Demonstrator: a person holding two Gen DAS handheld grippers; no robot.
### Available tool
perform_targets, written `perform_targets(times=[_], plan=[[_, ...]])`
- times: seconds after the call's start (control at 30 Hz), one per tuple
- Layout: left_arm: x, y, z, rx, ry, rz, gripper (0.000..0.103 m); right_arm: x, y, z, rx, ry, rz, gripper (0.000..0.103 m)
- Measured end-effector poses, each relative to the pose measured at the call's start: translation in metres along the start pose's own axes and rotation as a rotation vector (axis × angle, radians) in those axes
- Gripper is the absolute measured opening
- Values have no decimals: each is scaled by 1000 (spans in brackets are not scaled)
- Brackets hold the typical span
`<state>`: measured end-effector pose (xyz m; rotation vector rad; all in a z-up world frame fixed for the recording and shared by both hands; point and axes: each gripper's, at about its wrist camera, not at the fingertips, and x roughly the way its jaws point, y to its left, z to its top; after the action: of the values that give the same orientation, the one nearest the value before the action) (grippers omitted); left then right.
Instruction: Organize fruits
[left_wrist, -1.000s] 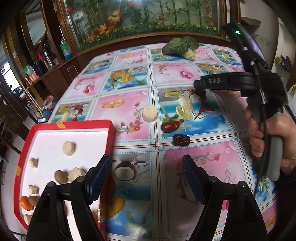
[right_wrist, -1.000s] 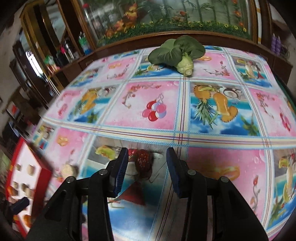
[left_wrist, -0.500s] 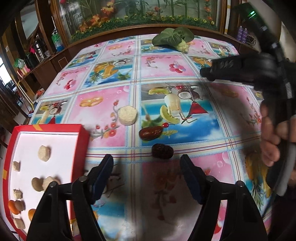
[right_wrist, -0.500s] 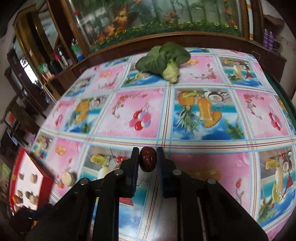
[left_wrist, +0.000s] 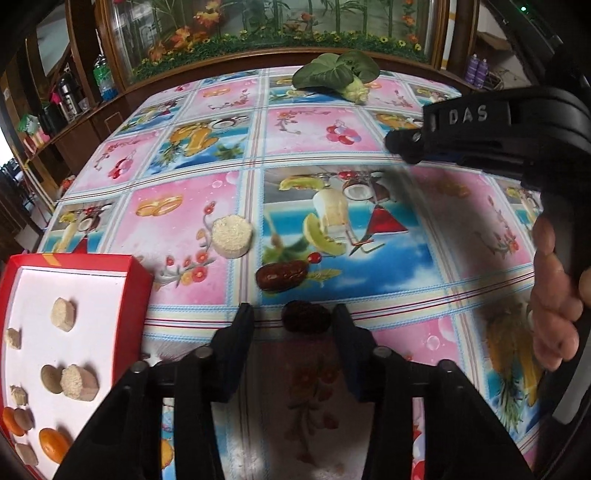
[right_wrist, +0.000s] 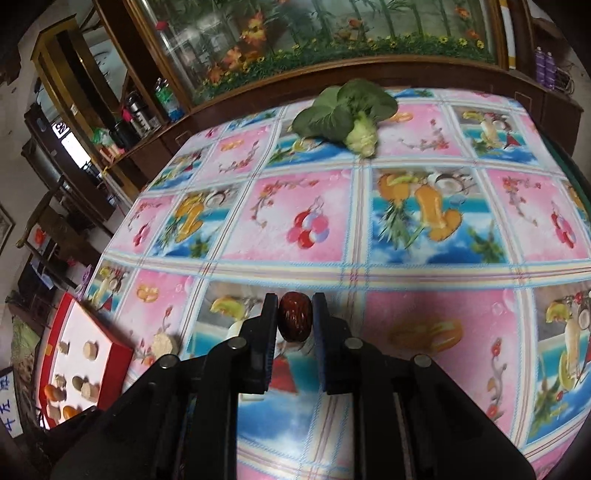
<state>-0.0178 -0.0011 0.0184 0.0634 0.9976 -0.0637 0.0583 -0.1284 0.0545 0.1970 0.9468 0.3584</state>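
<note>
Left gripper (left_wrist: 293, 319) closed in, open around sideways date (left_wrist: 306, 316); right gripper (right_wrist: 294, 314) clamps upright date (right_wrist: 294, 318)

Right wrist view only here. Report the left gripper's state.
Observer: The left gripper is open, with one finger on either side of a dark wrinkled date.
Operator: List any other loose fruit near it.
Observer: A smoother brown date lies just beyond, apart from the first.
Operator: Say what holds my gripper.
Observer: A hand grips the handle of the right gripper.
</note>
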Motion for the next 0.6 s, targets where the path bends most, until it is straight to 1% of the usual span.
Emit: perform_targets(times=[0.03,0.07,0.1,0.13,0.23,0.33,0.5,0.6], plan=[[0,0,0,-1,-1,-8,38,1,2,-2,-5,12,7,20],[0,0,0,-3,-2,-25,33,1,6,-4,-15,24,14,20],[0,0,0,-4,-3,-35,27,1,9,-6,-24,29,14,20],[0,1,0,-6,-7,-35,26,0,13,-8,-39,33,14,20],[-2,5,-3,-24,-11,-42,25,-6,22,-14,-64,34,26,20],[-10,9,-5,-36,-31,-33,25,-10,27,-19,-76,36,45,20],[-37,16,-5,-37,-107,40,25,-11,37,-26,-85,35,76,21],[-53,22,-6,-33,-164,119,25,-15,48,-32,-106,13,100,21]])
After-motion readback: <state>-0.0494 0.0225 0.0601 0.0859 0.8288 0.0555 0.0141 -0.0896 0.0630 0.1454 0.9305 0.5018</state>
